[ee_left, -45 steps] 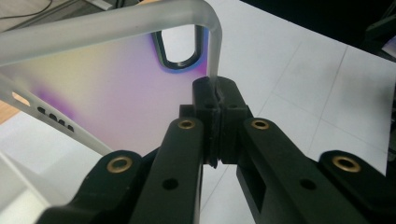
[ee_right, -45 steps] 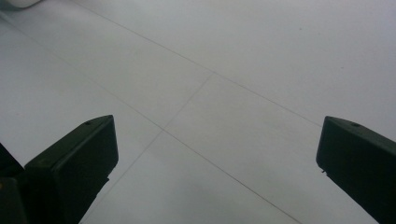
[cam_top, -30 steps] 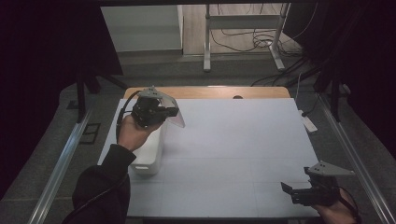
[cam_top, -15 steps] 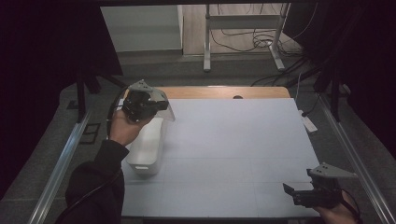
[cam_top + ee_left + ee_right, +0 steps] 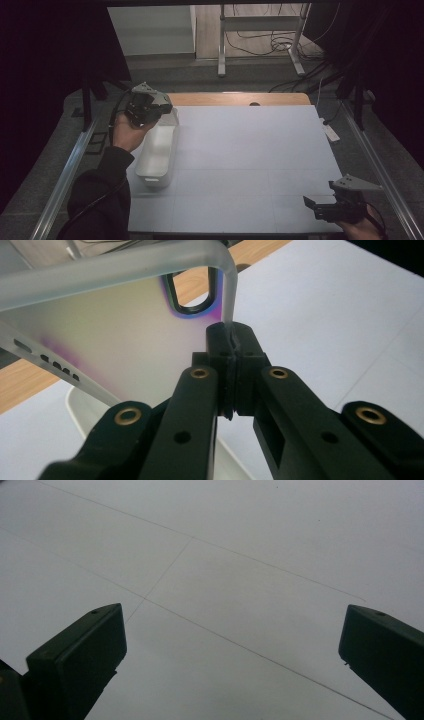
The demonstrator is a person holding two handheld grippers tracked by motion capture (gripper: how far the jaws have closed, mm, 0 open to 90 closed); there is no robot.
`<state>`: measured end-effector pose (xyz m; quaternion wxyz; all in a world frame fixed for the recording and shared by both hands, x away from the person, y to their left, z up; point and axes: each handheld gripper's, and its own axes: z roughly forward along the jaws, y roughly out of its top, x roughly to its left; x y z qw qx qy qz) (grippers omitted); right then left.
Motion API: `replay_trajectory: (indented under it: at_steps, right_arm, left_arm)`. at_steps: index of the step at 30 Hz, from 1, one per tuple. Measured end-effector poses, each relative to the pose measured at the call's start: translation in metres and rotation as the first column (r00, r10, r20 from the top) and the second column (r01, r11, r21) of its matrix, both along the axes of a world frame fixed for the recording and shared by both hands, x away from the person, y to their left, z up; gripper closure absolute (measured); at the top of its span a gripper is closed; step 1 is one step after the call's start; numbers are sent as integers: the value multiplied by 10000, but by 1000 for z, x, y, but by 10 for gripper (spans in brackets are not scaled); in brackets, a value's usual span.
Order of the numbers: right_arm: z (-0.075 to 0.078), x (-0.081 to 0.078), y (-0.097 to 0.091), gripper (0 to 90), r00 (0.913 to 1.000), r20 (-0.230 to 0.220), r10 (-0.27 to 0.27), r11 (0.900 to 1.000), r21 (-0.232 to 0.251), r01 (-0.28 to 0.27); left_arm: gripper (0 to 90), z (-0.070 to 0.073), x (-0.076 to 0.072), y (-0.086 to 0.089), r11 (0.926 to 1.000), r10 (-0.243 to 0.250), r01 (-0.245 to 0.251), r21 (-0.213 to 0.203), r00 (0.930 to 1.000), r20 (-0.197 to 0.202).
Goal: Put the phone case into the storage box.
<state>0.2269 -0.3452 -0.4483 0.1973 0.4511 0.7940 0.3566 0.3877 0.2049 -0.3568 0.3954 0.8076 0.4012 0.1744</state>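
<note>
My left gripper (image 5: 159,109) (image 5: 231,337) is shut on the edge of a frosted, translucent phone case (image 5: 125,335) with a dark-rimmed camera cut-out. In the high view it holds the case (image 5: 171,116) in the air above the far end of a white oblong bin (image 5: 157,150), at the table's left side. The bin's rim (image 5: 82,410) shows below the case in the left gripper view. My right gripper (image 5: 320,197) (image 5: 232,625) hovers low over the near right corner of the table, jaws wide open, with nothing between them.
The white tabletop (image 5: 250,150) carries faint grid lines, and a wooden strip (image 5: 240,98) runs along its far edge. A small white device (image 5: 330,132) lies off the right edge. Metal rails flank the table, and stand legs and cables are on the floor beyond.
My left hand has carried the phone case leftward and a little farther back, over the bin's far end. The right gripper has stayed in place.
</note>
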Motion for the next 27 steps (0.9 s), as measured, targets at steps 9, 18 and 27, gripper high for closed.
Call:
replay_trajectory:
  at_steps: [9, 18, 27]
  right_arm:
    - [0, 0, 0, 0, 10000, -10, -19, 10000, 24, 19]
    - [0, 0, -1, 0, 10000, -2, -19, 10000, 22, 19]
    - [0, 0, -1, 0, 10000, 20, -13, 10000, 49, 13]
  left_arm:
    - [887, -5, 8, 5, 9992, 406, -406, 31, 9991, -122]
    - [887, -12, 16, 8, 9962, 845, -841, 213, 9962, -201]
    - [887, -22, 27, 6, 9923, 1181, -1166, 416, 9924, -344]
